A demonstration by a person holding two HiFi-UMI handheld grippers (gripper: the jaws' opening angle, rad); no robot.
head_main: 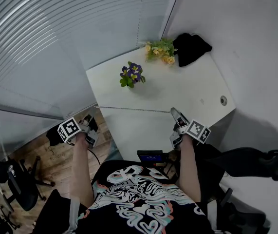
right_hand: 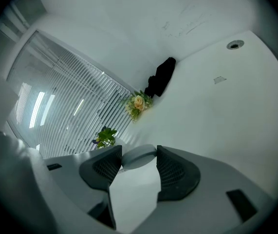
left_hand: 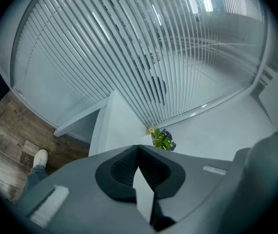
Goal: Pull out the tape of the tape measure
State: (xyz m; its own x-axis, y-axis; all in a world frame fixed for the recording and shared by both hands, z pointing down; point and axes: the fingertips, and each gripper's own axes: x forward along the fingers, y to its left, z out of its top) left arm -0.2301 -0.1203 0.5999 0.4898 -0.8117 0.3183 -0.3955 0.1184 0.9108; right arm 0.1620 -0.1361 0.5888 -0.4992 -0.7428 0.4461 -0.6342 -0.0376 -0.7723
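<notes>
In the right gripper view a pale grey, rounded tape measure [right_hand: 139, 156] sits between the tips of my right gripper [right_hand: 139, 149], and both pads touch its sides. No tape shows pulled out of it. In the head view the right gripper [head_main: 176, 113] hangs over the near edge of the white table [head_main: 187, 89]; there I cannot make out the tape measure. My left gripper [head_main: 91, 134] is held off the table's left side, above the wooden floor. Its pads meet at the tip [left_hand: 138, 148], and I see nothing between them.
A pot of purple flowers [head_main: 131, 75] stands mid-table, yellow flowers [head_main: 159, 50] and a black cloth [head_main: 190, 48] at the far end. A cable hole [head_main: 223, 100] lies near the right edge. A dark device [head_main: 150, 156] sits at my waist. An office chair [head_main: 17, 182] stands left.
</notes>
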